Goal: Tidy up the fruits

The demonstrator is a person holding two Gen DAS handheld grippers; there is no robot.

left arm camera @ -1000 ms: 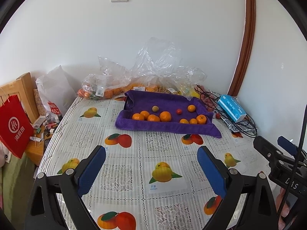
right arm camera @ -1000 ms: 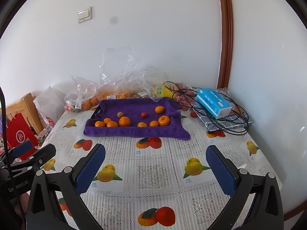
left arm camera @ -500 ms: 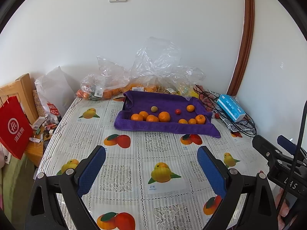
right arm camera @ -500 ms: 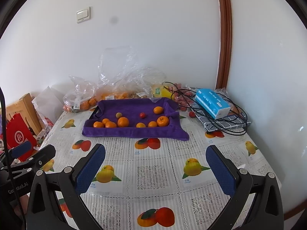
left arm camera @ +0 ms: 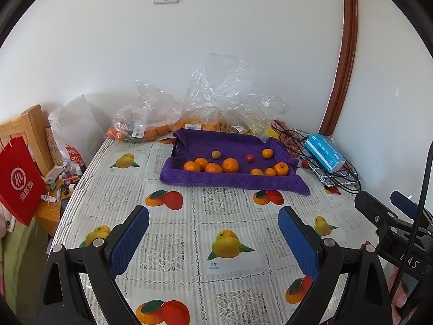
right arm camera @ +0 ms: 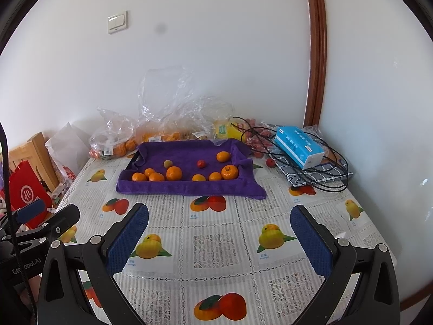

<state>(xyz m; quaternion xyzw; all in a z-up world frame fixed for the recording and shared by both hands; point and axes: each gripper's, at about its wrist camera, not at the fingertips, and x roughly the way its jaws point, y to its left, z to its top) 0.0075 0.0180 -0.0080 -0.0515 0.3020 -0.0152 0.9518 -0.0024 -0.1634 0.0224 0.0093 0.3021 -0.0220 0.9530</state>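
A tray lined with a purple towel (left arm camera: 232, 142) (right arm camera: 189, 151) sits at the far side of the table. On it lie several oranges (left arm camera: 230, 165) (right arm camera: 174, 173), a small red fruit (left arm camera: 249, 158) (right arm camera: 201, 163) and a small greenish-brown fruit (left arm camera: 215, 154) (right arm camera: 167, 163). My left gripper (left arm camera: 213, 222) is open and empty, above the tablecloth, well short of the tray. My right gripper (right arm camera: 219, 220) is open and empty too, also short of the tray. Each gripper's body shows at the edge of the other's view.
Clear plastic bags of oranges (left arm camera: 140, 131) (right arm camera: 116, 143) lie behind the tray against the wall. A blue box (left arm camera: 324, 155) (right arm camera: 299, 146) rests on black cables and a checked cloth at the right. A red bag (left arm camera: 19, 184) hangs off the table's left edge. The tablecloth (left arm camera: 222, 211) has printed fruit.
Both grippers have drawn back slightly, so the tray looks a little smaller and farther. Both stay open. Nothing on the table has moved.
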